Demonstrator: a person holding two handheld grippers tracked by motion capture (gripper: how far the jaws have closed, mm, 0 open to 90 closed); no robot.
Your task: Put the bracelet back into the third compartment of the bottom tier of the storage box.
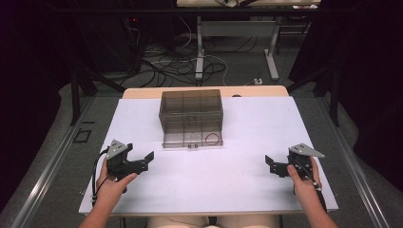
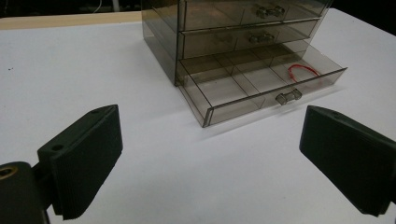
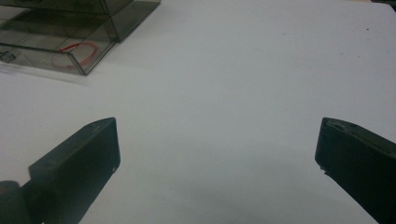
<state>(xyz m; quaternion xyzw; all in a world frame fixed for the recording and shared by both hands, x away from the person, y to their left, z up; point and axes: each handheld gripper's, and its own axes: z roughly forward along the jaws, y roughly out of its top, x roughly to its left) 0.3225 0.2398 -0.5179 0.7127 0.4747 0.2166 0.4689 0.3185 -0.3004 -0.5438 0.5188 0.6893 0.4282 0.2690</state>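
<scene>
A smoky clear drawer cabinet [image 1: 191,110] stands at the middle back of the white table [image 1: 237,175]. Its bottom drawer [image 2: 261,88] is pulled out, and a red rubber band [image 2: 303,71] lies in the drawer's right-hand compartment; the same band [image 3: 77,52] shows in the right gripper view. My left gripper [image 1: 148,160] rests at the front left, held by a hand, open with nothing between its jaws and pointing toward the cabinet. My right gripper [image 1: 269,164] sits at the front right, open as well and holding nothing.
The white board overhangs a wooden tabletop [image 1: 142,91] at the back. Beyond it are desk legs [image 1: 272,52] and loose cables [image 1: 176,64] on the floor. Dark curtains flank both sides.
</scene>
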